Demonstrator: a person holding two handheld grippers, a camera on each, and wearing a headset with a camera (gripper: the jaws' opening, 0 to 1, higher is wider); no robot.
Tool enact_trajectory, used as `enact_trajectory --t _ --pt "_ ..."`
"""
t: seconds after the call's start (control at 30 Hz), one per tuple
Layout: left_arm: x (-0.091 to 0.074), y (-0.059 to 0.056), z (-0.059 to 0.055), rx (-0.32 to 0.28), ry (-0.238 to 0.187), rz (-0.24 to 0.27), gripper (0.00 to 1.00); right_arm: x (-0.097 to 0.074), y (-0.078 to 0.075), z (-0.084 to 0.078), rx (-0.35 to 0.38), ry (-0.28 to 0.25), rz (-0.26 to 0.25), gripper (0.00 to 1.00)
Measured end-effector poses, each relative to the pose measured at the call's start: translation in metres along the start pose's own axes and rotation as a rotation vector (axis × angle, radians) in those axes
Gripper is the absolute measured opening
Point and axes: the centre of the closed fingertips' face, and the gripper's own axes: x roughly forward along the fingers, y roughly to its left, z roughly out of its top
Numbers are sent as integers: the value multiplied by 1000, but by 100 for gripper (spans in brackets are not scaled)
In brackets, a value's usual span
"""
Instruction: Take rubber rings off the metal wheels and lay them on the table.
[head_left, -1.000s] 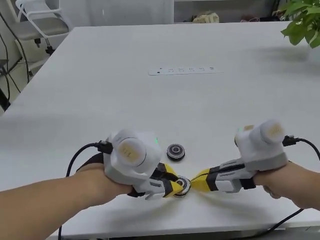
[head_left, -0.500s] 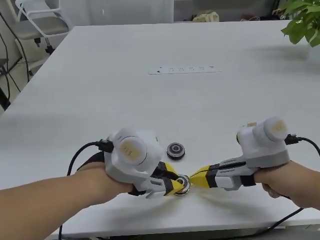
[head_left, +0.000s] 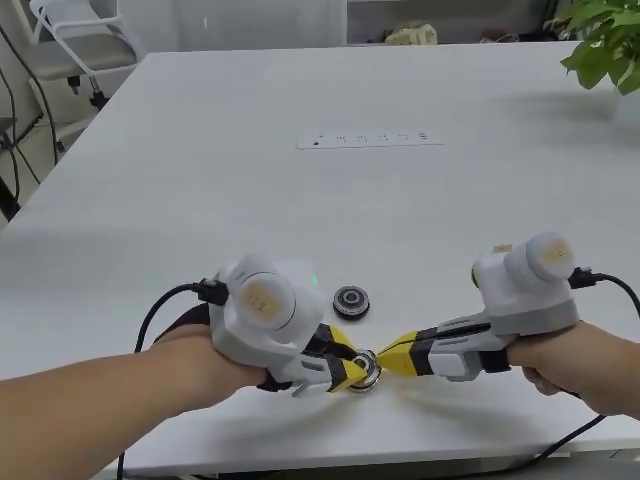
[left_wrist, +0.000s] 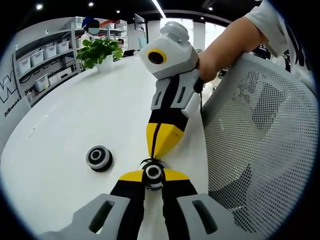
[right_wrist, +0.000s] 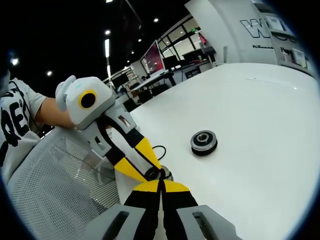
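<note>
While the left tool (head_left: 352, 372) is clamping a metal wheel (head_left: 366, 367) between its yellow jaws close to the near edge of the bench (head_left: 200, 190), the right tool (head_left: 386, 362) is meeting it tip to tip from the opposite side. In the left gripper view, the left tool's jaws are sitting on either side of that wheel. The right tool's jaws are pressing together with no gap, their tips lying against the wheel's rim; whether they are pinching any part of it I cannot tell. Just beyond both tools, a second wheel (head_left: 351, 300) is lying flat on the bench, wearing its black rubber ring (head_left: 339, 301). Farther off, a white power strip (head_left: 371, 140) is lying mid-bench, and a plant (head_left: 605, 45) is standing at the far right corner
</note>
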Motion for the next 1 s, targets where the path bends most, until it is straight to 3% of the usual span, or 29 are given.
enact_trajectory --t 0.47,0.73,1.0 --pt "0 -2 0 4 1 -10 7 2 7 1 -7 7 32 0" --pt "0 -2 1 4 0 -8 7 4 15 9 -7 -28 70 0" --pt "0 -2 1 -11 1 -5 7 -1 8 4 -25 -23 37 0"
